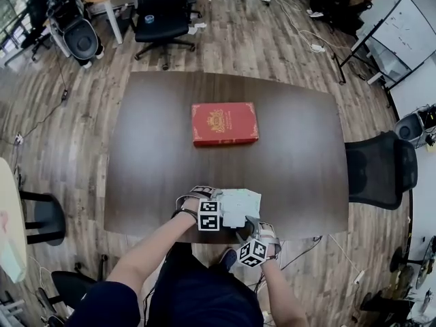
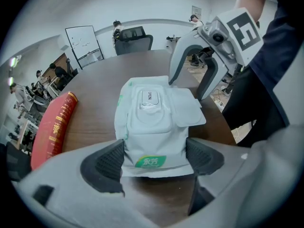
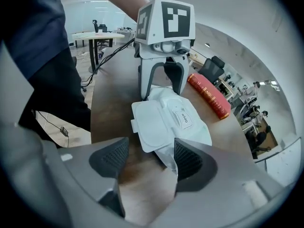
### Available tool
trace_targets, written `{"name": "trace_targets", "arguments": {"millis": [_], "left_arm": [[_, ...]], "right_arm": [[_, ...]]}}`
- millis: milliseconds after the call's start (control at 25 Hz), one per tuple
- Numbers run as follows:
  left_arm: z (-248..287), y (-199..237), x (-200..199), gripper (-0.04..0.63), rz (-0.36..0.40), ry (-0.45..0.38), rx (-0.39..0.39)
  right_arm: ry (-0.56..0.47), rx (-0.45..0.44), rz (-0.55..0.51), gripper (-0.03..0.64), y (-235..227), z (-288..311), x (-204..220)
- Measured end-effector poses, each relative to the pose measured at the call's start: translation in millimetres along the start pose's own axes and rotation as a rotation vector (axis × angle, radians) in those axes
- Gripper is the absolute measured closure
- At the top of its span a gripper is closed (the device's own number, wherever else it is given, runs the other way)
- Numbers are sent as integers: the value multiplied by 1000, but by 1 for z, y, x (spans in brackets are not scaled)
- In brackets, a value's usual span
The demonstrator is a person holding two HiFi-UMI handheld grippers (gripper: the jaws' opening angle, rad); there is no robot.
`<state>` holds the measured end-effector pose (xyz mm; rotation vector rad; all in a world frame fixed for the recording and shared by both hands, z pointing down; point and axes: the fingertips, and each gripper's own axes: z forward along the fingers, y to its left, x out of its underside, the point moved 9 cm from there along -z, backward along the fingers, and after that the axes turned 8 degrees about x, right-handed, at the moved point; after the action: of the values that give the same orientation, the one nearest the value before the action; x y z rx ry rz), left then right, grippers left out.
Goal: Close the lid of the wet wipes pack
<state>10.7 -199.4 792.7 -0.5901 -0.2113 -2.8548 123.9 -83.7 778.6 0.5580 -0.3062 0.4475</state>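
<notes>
Wet wipes pack (image 1: 240, 206) lay flat on the dark wooden surface (image 1: 157, 148), close to the near edge, in front of the person.

Left gripper (image 2: 154, 163): jaws clenched on the pack's near short end, one dark pad pressed against each side, just by the green label. It pointed steeply down at the surface. In the right gripper view the same tool (image 3: 161, 91) stood over the far end of the pack, marker cube on top.

Lid (image 2: 187, 109) stood open, folded out flat to the side of the pack that faced the right gripper. Its underside was up and it rested on the surface. The white seal printed "OPEN" was in plain sight on top of the pack.

Right gripper (image 3: 147, 163): jaws released, holding nothing. Bare wood showed between the pads. The lid's (image 3: 152, 127) near edge reached just into the gap, and a corner of the pack (image 3: 190, 125) lay against the inner face of one pad. From the left gripper view this tool (image 2: 187, 88) hung right beside the open lid.

Red book (image 1: 225, 123) lay flat at mid-surface, well apart from the pack. A black office chair (image 1: 378, 169) stood at the surface's right side.
</notes>
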Motion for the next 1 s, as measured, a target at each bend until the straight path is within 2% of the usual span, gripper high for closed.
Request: {"name": "trace_targets", "arguments": {"millis": [160,320,560,1000], "left_arm": [[1,2,0,192,-1,1,-2],[3,2,1,192,0,3,5],[2,2,0,193,0,7,6],[3,1,0,195,-2,15,9]], "right_arm": [[4,24,-12,314,0,5,0],[5,67,-3,377,-2,6,0],[1,63,15,382,-4,3,-2],[-73,128,217,402,-21,-21,-3]]}}
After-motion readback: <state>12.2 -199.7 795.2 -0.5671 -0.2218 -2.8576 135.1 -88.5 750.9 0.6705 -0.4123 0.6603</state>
